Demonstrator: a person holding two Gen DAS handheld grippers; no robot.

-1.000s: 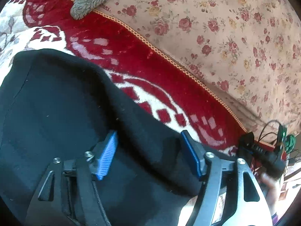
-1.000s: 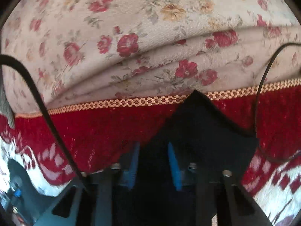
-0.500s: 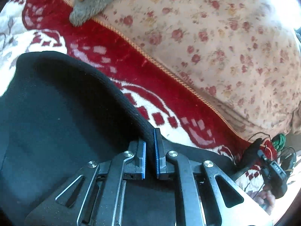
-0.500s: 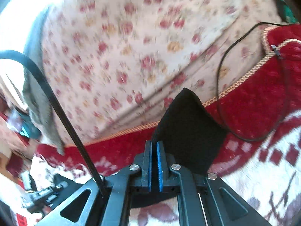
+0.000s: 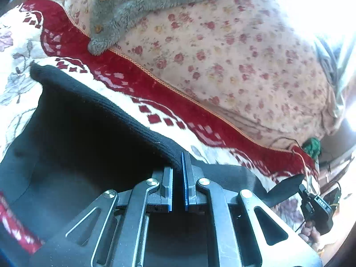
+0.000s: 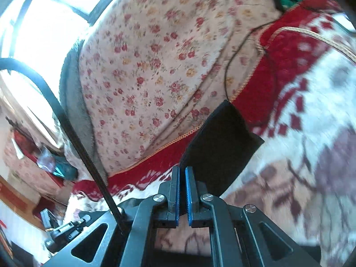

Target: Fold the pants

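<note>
The black pants lie on a red and white patterned blanket. My left gripper is shut on the ribbed upper edge of the pants and holds it raised, so the cloth hangs in a dark fold below. In the right wrist view my right gripper is shut on another black end of the pants, lifted off the blanket. The right gripper's body also shows in the left wrist view at the lower right.
A floral cushion rises behind the blanket, with a grey fleece garment draped over it. A thin black cable runs over the cushion and blanket. Green yarn lies at the blanket's far corner. Bright window behind.
Both grippers closed on the pants from open a second ago. Since then both have lifted the cloth higher, and the views have tilted up toward the cushion and window.
</note>
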